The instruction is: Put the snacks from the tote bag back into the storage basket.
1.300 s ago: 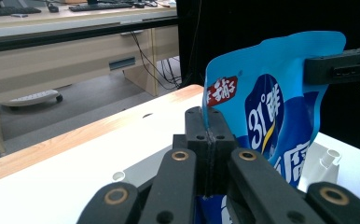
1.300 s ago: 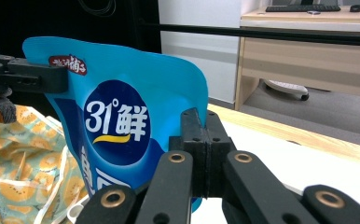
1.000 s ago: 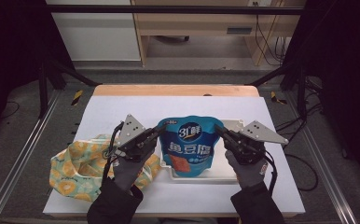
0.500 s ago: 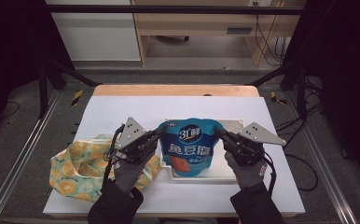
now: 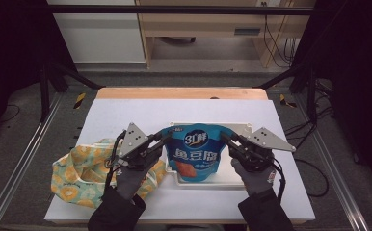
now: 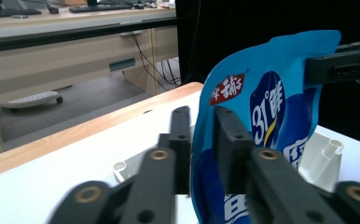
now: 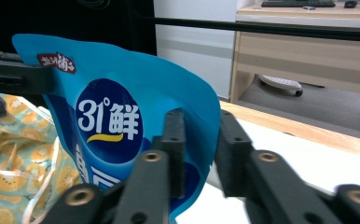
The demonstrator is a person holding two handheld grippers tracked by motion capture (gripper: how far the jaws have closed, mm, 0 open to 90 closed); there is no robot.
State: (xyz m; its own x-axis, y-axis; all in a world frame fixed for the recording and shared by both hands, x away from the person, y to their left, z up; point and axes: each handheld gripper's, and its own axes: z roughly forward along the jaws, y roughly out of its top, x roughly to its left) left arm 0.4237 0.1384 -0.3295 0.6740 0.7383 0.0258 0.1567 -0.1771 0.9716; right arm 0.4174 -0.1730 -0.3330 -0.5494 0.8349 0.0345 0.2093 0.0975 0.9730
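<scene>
Both grippers' jaws just opened around the blue pouch (image 5: 196,154): left gripper (image 5: 163,140) and right gripper (image 5: 224,137) part-open, edges between unpressed. Regrip evenly above white tray (image 5: 221,176).

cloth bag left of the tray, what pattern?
Pale green cloth bag with orange citrus slices; clearest in the high view.

Jaws of left gripper (image 6: 201,140) and right gripper (image 7: 201,144) had just been opening, easing their pinch on the two side edges of the blue pouch (image 5: 196,151), each edge between them.
</scene>
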